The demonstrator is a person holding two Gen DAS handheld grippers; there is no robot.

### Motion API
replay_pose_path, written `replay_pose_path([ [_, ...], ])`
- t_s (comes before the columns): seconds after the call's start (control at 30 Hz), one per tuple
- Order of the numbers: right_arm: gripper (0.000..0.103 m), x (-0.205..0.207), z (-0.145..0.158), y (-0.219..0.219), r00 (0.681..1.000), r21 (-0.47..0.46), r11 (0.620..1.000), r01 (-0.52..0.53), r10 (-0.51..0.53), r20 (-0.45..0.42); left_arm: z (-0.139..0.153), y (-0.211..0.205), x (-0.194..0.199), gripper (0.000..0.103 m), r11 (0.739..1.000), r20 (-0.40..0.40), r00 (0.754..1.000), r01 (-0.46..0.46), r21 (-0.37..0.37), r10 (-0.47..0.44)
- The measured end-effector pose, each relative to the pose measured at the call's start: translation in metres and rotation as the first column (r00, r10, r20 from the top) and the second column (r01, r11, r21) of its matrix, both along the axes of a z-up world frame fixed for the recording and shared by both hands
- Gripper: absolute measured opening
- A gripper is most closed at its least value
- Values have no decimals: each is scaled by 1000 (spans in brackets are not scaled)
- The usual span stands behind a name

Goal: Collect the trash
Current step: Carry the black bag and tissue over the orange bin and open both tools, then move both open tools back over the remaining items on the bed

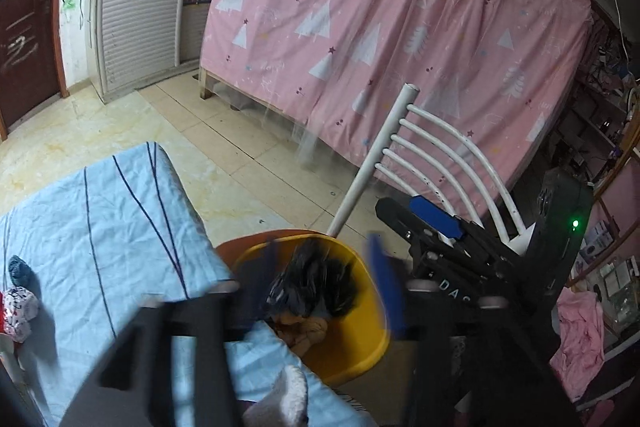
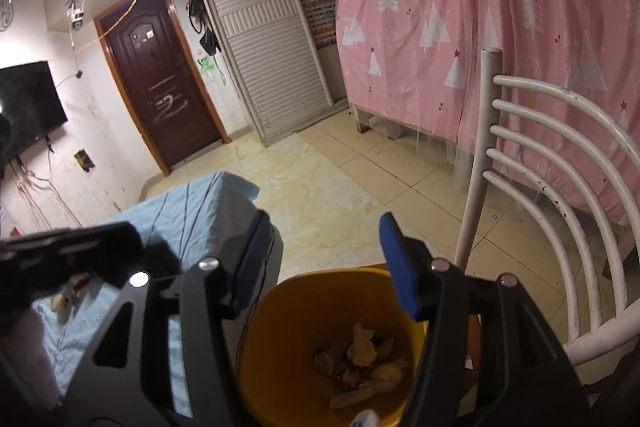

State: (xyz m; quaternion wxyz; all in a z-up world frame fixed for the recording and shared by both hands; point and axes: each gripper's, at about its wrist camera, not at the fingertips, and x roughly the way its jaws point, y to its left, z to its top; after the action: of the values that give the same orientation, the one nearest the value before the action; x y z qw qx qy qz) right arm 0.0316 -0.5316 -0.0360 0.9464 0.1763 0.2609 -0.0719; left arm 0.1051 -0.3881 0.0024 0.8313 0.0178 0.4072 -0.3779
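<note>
1. A pink bed curtain printed with white trees (image 2: 500, 39) is hanging across the far side of the room, dropping down to the pale tiled floor (image 2: 360, 179).
2. A table draped in a light-blue cloth with dark stripes (image 1: 100, 227) is standing at the left, its corner touching the rim of the bin.
3. A white metal chair with a curved slatted back (image 2: 560, 187) is sitting just beside the bin on the right.
4. A round yellow plastic waste bin (image 2: 280, 327) is standing on the floor between table and chair, holding crumpled tan and cream scraps of paper trash (image 2: 364, 351) at its bottom.
5. The right gripper (image 2: 324, 267), black with blue pads, is hovering over the bin with fingers spread wide and grasping nothing.
6. The left gripper (image 1: 324, 283) is hanging over the same bin, blurred, its fingers parted and released; a dark ragged wad (image 1: 320, 279) is showing between them, though whether it is touching either finger cannot be told.
</note>
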Motion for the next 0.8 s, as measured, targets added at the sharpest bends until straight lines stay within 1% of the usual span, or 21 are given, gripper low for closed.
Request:
replay_pose_path([
  [0.03,55,-1,0,-1,1000,5,1000,2,-2,2,0,1,0,63,1000,1,1000,-4,-2,4],
  [0.13,56,1,0,1,1000,7,1000,-3,3,3,-2,4,2,64,1000,-3,1000,-11,-3,11],
  [0.2,60,3,0,4,1000,6,1000,-9,9,3,-3,7,4,64,1000,-6,1000,-20,-6,20],
  [0.4,60,8,-2,16,999,-4,999,-46,46,-4,0,26,11,64,998,-8,998,-60,-23,60],
  [0.57,60,15,0,31,997,-10,997,-79,79,-11,10,54,16,64,993,14,994,-109,-45,110],
  [0.8,60,30,4,70,988,-36,987,-154,153,-21,16,97,24,65,981,31,982,-184,-57,186],
])
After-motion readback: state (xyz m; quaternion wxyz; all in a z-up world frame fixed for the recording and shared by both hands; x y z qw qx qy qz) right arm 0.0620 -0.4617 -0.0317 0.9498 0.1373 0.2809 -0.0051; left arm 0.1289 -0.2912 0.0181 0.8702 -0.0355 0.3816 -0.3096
